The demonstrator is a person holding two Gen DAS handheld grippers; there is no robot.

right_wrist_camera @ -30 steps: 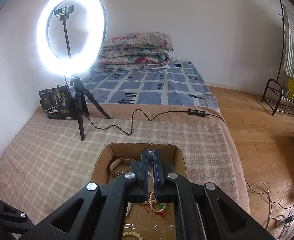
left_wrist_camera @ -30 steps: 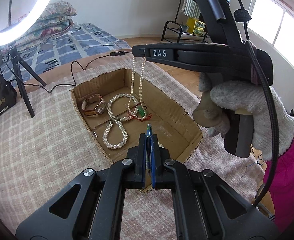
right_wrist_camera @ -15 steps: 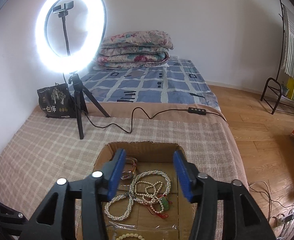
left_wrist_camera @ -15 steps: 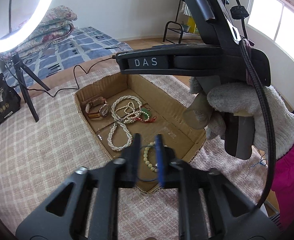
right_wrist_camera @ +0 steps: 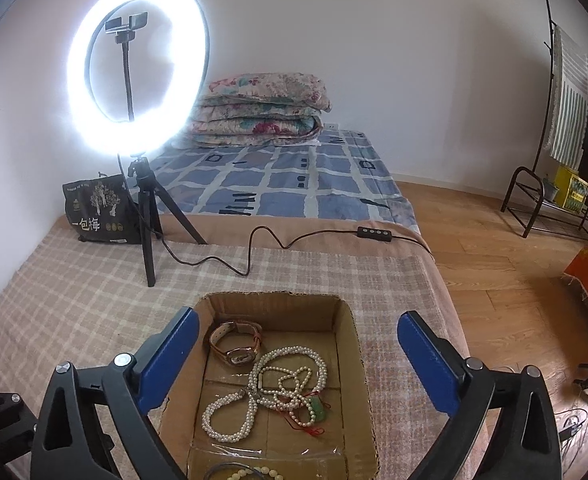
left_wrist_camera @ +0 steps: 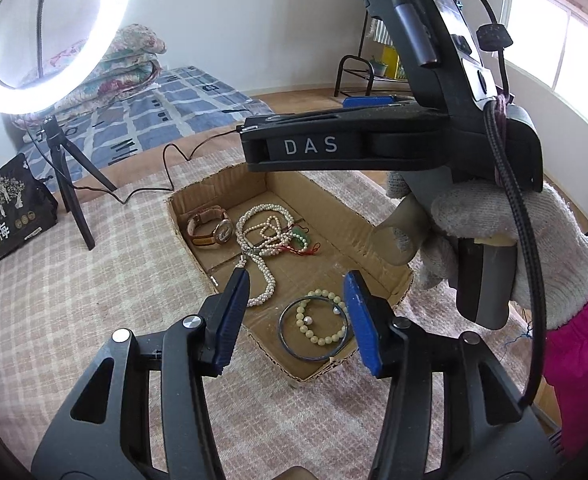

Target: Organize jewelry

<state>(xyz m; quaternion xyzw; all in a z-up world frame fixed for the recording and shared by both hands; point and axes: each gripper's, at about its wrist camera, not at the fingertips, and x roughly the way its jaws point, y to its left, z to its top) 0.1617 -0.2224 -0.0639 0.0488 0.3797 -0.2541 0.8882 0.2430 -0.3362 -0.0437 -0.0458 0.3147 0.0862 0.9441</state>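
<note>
Both grippers hung apart over a shallow cardboard box [right_wrist_camera: 350, 344] of jewelry.
The left gripper [left_wrist_camera: 298, 304] and right gripper [right_wrist_camera: 294, 356], blue-padded, had just been opening, nothing between them; knotted pearl strands [right_wrist_camera: 270, 392] lay inside.

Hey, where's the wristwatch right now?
The wristwatch lies in the far left corner of the cardboard box in both wrist views, just left of the tangled pearl necklace.

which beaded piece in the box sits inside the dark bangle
The pale green bead bracelet, lying within the dark bangle at the box's near end; the white pearl strands lie farther in.
</note>
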